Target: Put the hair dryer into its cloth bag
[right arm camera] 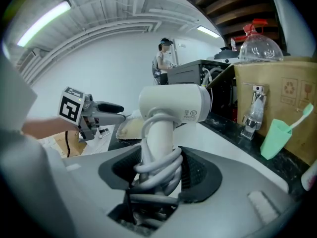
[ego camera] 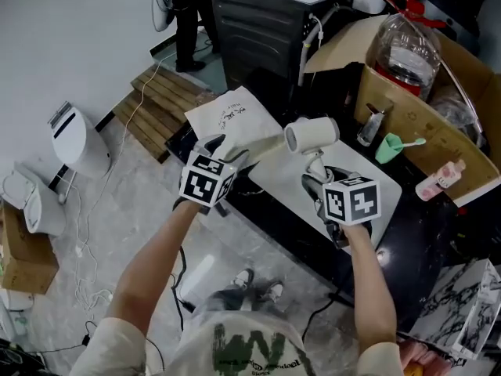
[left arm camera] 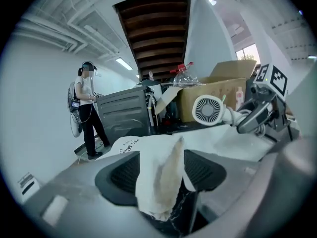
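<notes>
- The hair dryer [right arm camera: 173, 103] is smooth, rigid white plastic, probably light but top-heavy, so the cord-wrapped handle is the surest hold
- The right gripper [right arm camera: 158, 175] has its jaws part-closed on that handle, holding the dryer over the white surface [ego camera: 270, 175]
- The cloth bag [ego camera: 235, 116] is limp, off-white cloth with small dark print
- The left gripper [left arm camera: 161, 182] pinches a fold of its edge
- In the head view the bag lies at 9 o'clock of the dryer

black table [ego camera: 427, 229]: white board [ego camera: 280, 175], cardboard box [ego camera: 440, 134], green cup [ego camera: 387, 150]
</notes>
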Demonstrator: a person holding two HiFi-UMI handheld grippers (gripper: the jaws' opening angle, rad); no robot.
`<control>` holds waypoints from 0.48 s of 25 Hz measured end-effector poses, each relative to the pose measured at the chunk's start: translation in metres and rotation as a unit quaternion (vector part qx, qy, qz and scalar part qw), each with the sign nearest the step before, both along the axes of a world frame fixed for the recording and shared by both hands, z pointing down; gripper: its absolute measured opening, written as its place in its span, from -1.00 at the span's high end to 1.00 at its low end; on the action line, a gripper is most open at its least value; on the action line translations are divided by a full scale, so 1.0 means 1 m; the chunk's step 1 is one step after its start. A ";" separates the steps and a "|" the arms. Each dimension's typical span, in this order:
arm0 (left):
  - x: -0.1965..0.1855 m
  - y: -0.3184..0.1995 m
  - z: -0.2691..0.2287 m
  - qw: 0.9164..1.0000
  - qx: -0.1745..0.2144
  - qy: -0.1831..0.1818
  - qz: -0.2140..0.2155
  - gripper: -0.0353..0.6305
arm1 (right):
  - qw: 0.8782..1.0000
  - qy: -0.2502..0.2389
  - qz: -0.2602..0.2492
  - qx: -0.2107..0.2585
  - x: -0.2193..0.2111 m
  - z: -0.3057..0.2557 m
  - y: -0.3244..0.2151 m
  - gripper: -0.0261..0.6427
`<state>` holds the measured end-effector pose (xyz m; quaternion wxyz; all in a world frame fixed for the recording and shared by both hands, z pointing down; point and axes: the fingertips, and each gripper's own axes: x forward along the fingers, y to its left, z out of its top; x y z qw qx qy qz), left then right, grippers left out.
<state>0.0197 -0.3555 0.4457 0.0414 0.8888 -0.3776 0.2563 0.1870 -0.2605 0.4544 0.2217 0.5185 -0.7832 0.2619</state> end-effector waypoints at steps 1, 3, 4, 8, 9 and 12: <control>-0.002 -0.001 0.003 1.000 0.000 -0.011 0.003 0.03 | 1.000 -0.001 -0.004 -0.001 -0.003 0.002 -0.001 0.24; -0.004 -0.004 0.011 0.999 0.000 -0.034 0.010 0.03 | 1.000 -0.002 -0.010 -0.004 -0.009 0.007 -0.003 0.24; -0.005 -0.005 0.015 0.999 0.000 -0.045 0.014 0.07 | 1.000 -0.003 -0.013 -0.006 -0.011 0.009 -0.003 0.24; -0.005 -0.011 0.029 0.997 -0.008 -0.075 0.033 0.20 | 1.000 -0.005 -0.016 -0.009 -0.017 0.017 -0.004 0.24; -0.005 -0.012 0.031 0.996 -0.009 -0.079 0.038 0.29 | 1.000 -0.006 -0.015 -0.010 -0.019 0.018 -0.005 0.24; -0.006 -0.014 0.032 0.995 -0.009 -0.085 0.051 0.74 | 1.000 -0.006 -0.012 -0.014 -0.024 0.022 -0.006 0.23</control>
